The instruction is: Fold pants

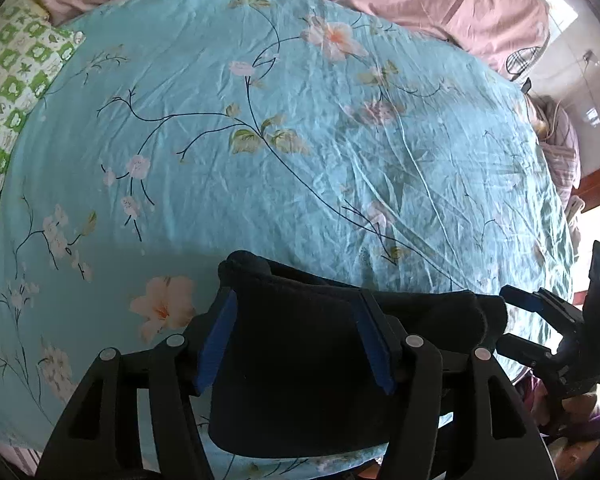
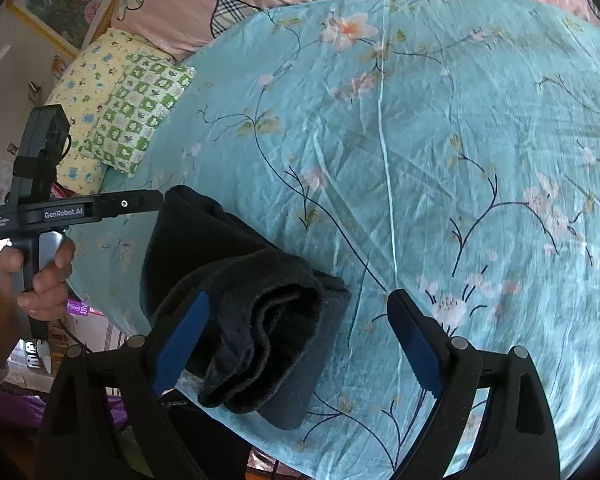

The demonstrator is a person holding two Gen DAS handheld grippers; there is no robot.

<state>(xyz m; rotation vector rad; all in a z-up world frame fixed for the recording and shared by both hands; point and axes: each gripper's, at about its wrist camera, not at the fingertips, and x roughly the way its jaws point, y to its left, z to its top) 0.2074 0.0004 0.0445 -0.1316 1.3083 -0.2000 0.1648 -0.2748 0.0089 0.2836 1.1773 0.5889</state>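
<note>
The pants [image 2: 236, 312] are lying as a thick, dark bundle near the lower edge of the floral bedsheet [image 2: 440, 140], low and left of centre in the right wrist view. They are looking soft, fleecy and fairly light, with stacked layers likely to slump or slide apart, so the best hold is probably across all layers at a folded edge. The left gripper [image 1: 296, 340] is sitting low in the middle of its own view, its blue pads [image 1: 220, 344] parted about the width of the bundle, which is filling the gap between them; whether they are pinching it cannot be told. The right gripper [image 2: 300, 344] is standing wide, its left pad just beside the rolled end of the pants, its right pad over bare sheet, gripping nothing
</note>
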